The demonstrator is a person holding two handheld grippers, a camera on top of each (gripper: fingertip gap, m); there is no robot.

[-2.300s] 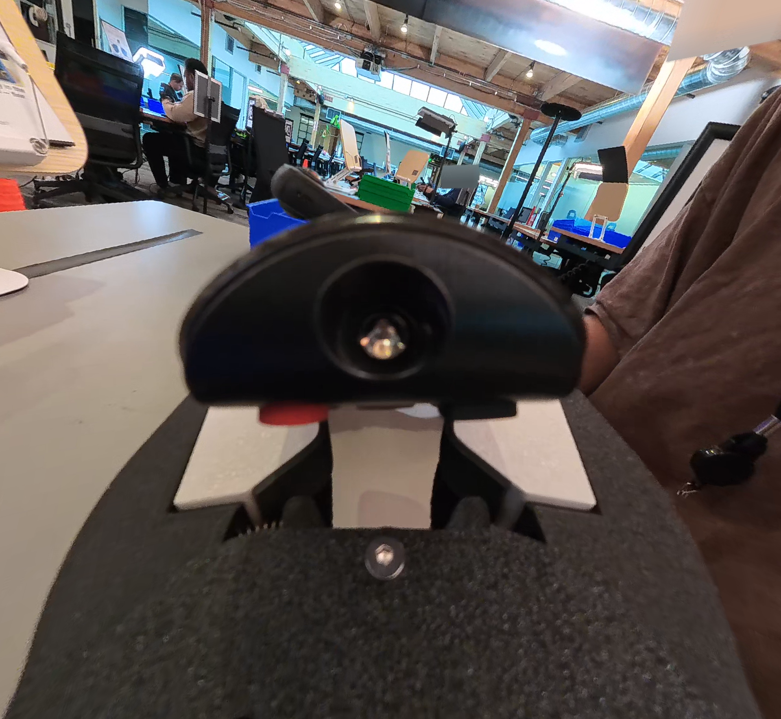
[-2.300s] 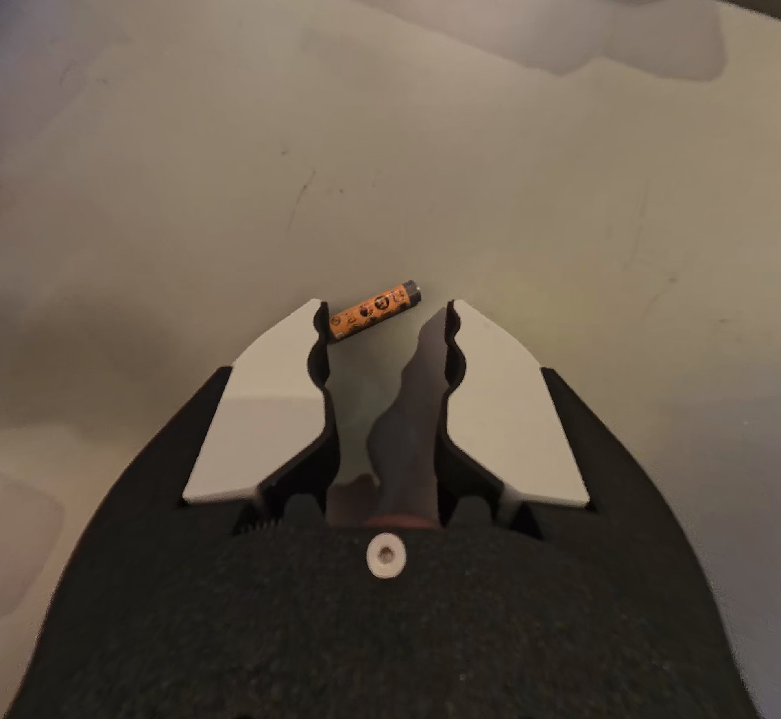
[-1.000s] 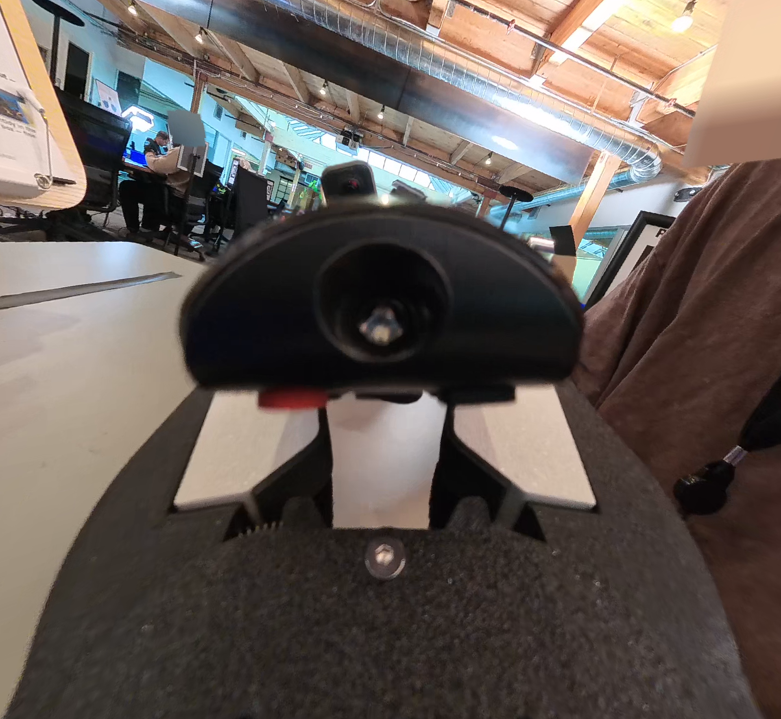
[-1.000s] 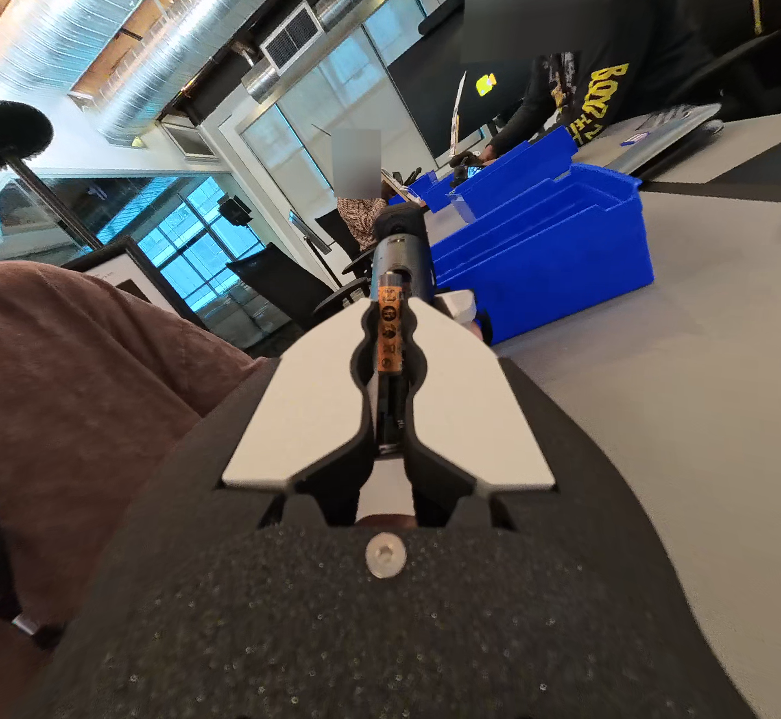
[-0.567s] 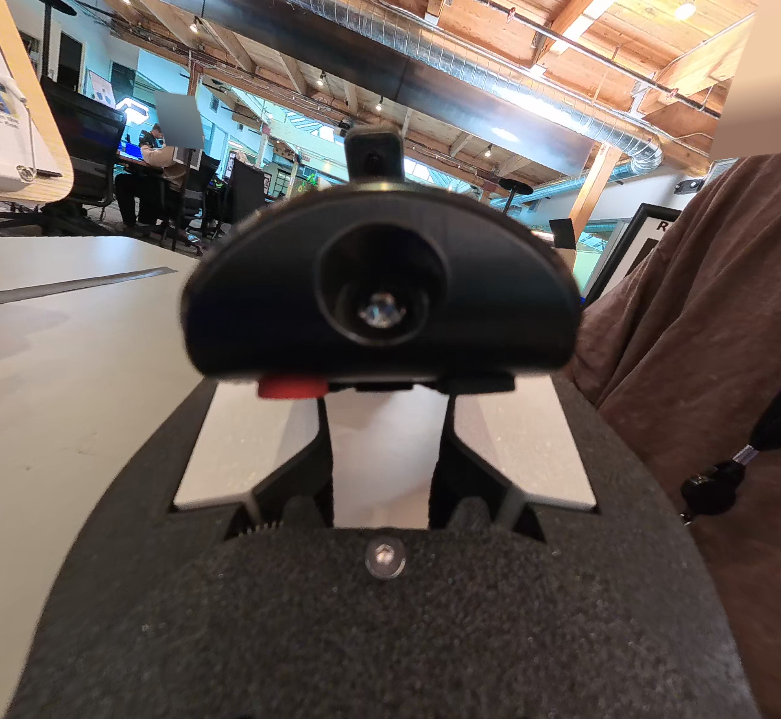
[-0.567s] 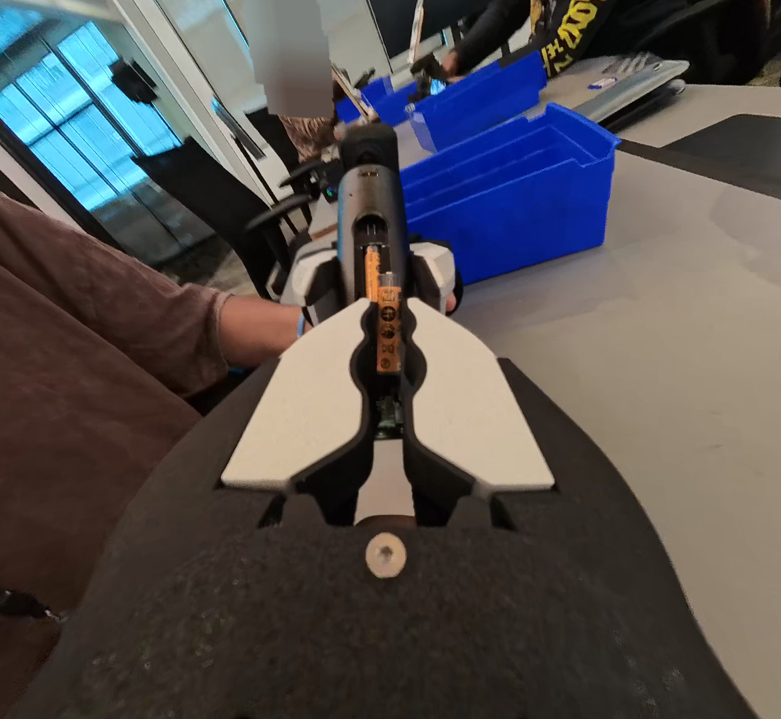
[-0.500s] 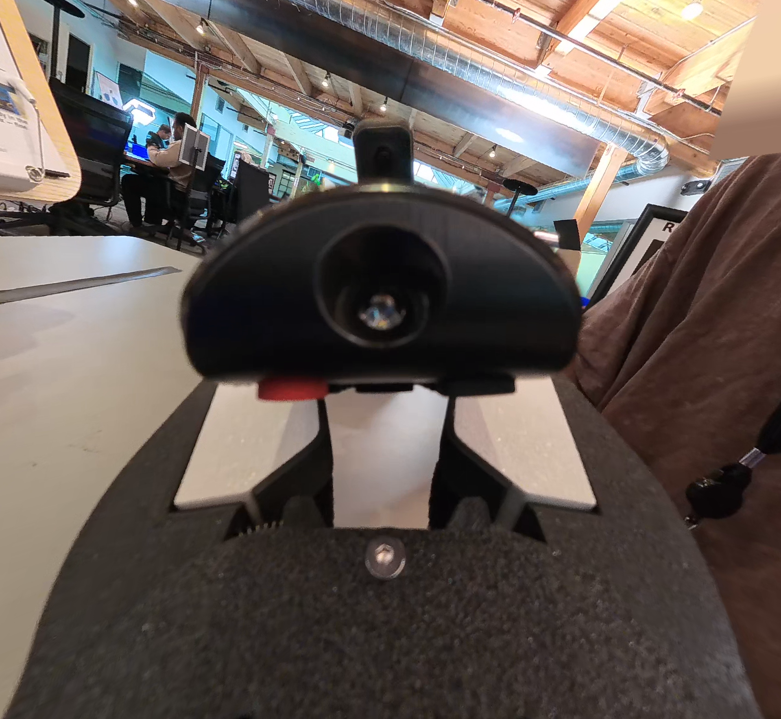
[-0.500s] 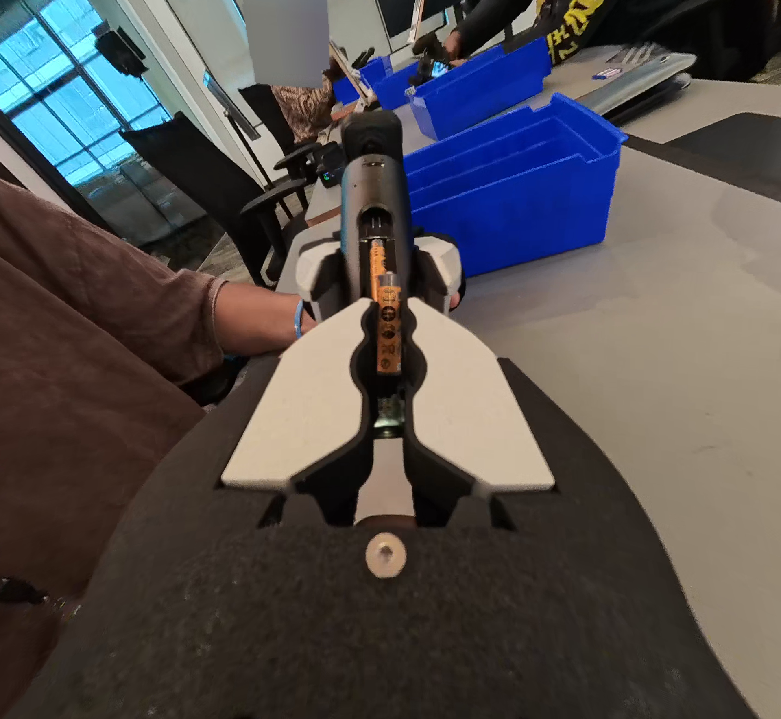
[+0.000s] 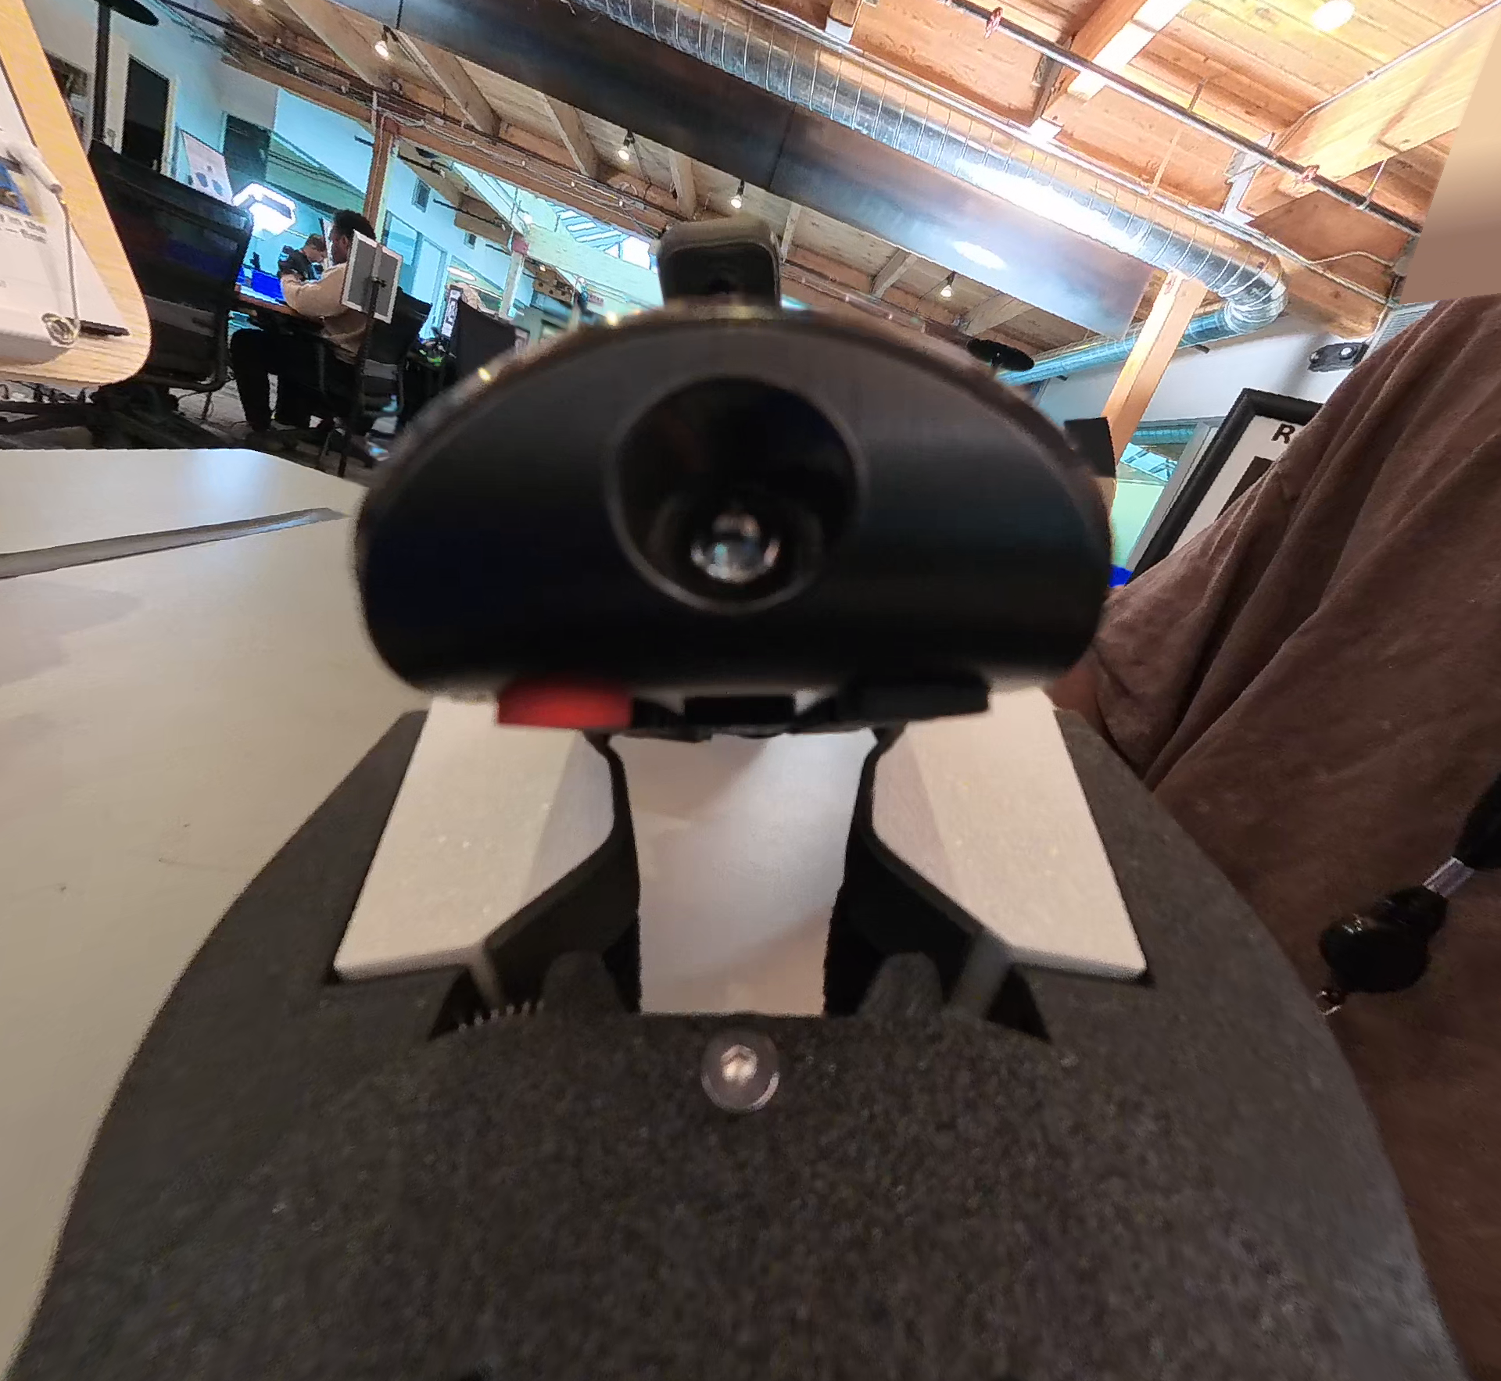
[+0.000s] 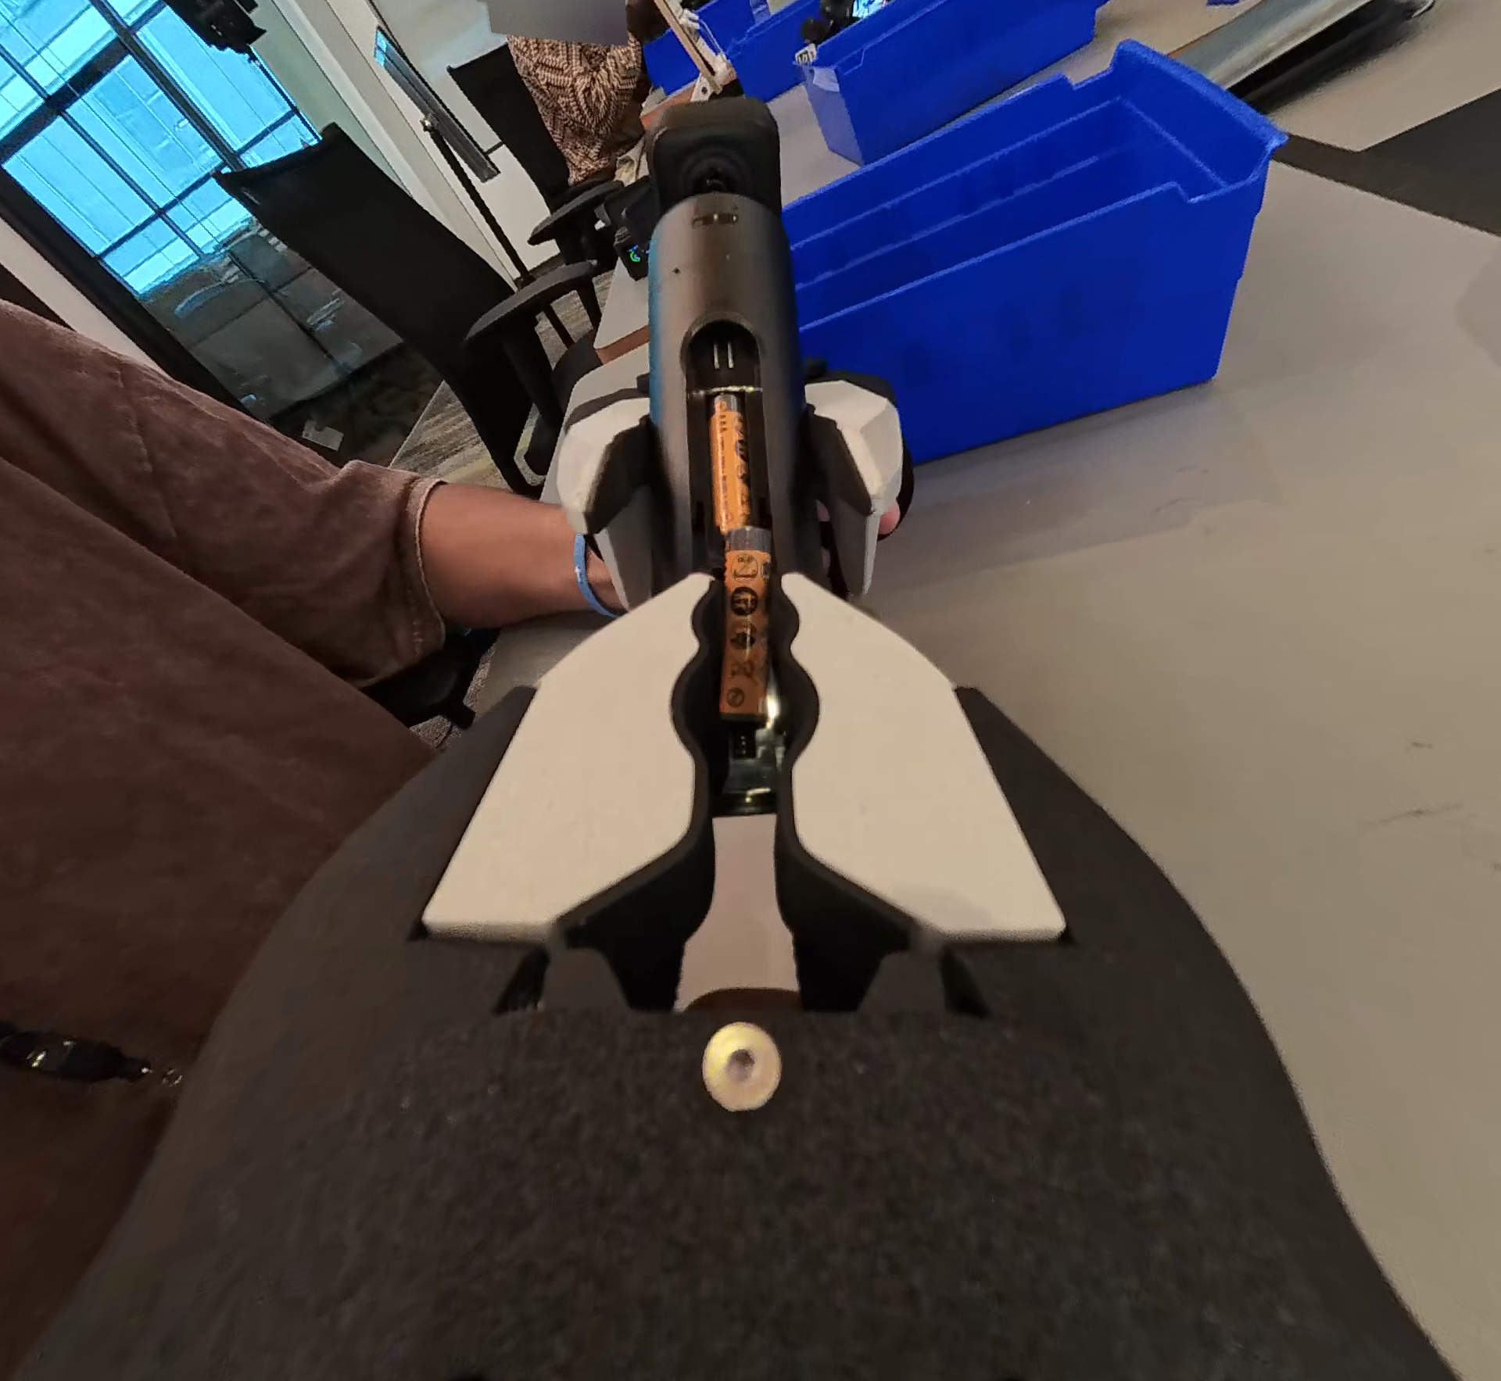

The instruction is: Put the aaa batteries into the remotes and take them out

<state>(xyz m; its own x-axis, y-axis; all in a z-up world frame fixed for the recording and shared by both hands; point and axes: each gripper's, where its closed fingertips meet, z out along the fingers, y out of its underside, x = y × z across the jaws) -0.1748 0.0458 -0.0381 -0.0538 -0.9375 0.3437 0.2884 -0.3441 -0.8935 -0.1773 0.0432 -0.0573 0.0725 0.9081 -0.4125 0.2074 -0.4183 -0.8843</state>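
Presently, 1 insertion step is in hand, judged from how the items lie.

Item 1: right gripper (image 10: 743,660). Its jaws are closed almost fully, and an orange AAA battery (image 10: 745,644) is pinched lengthwise between them, its forward end poking out toward the remote.

Item 2: remote (image 10: 719,335), dark, with the cover off its compartment. It is held end-on toward the right wrist view; in the left wrist view only its blunt black end (image 9: 735,522) is seen, filling the middle of the frame.

Item 3: seated battery (image 10: 729,461), orange, already lying in the open compartment. The held battery's forward end is seen just at its near end; whether they touch cannot be told.

Item 4: left gripper (image 10: 731,481). Its jaws are set apart to the remote's width and clamped on the remote's 2 sides, above the grey bench (image 10: 1218,652).

Item 5: blue bin (image 10: 1056,270), on the bench beyond the remote, apart from the work.

Step assessed: 1 battery is in, and the 2nd is being lined up with the empty slot. Removal is not yet begun.

Next move, as judged: the held battery should be tipped down into the free slot beside the seated one, its end pressed against the contact, and the right jaws then opened. The remote must be kept steady by the left jaws.
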